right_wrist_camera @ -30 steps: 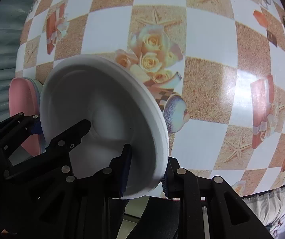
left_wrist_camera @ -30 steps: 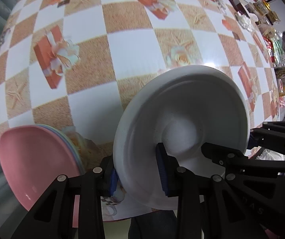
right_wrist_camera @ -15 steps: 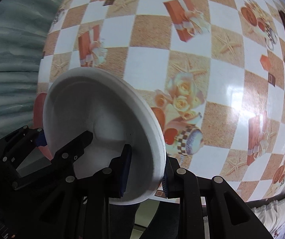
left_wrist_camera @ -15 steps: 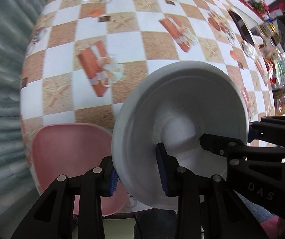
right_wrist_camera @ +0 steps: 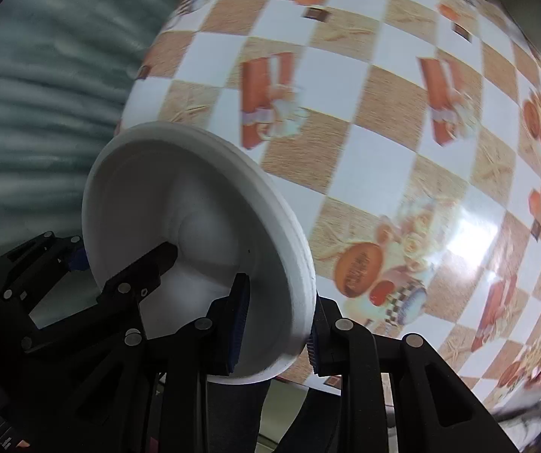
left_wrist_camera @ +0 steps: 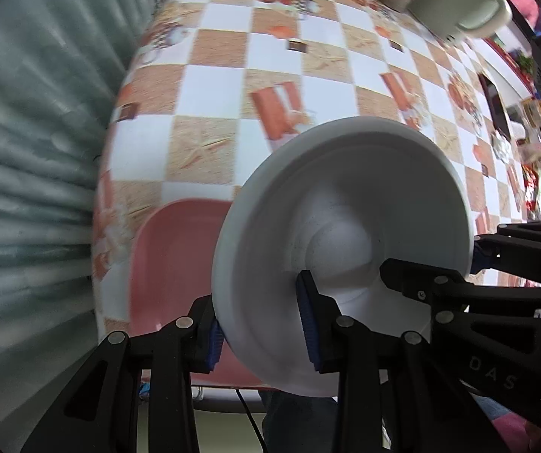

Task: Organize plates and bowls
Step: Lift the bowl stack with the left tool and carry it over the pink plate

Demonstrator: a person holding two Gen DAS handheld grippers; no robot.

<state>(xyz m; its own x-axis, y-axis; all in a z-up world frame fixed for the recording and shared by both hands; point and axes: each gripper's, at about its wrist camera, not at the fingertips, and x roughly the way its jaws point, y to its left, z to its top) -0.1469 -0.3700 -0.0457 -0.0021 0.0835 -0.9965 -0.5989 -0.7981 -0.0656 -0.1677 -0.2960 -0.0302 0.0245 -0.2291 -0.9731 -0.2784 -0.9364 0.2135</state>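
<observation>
Above the checked surface (left_wrist_camera: 232,87), a white bowl (left_wrist_camera: 346,226) hangs in the air, held from both sides. The left tool (left_wrist_camera: 259,328) pinches one edge of its rim, and the right tool (right_wrist_camera: 274,328) pinches the other. A pink plate (left_wrist_camera: 172,256) lies below it. The bowl looks hard and smooth, so it might slip or break. The rim is the best place to hold.
</observation>
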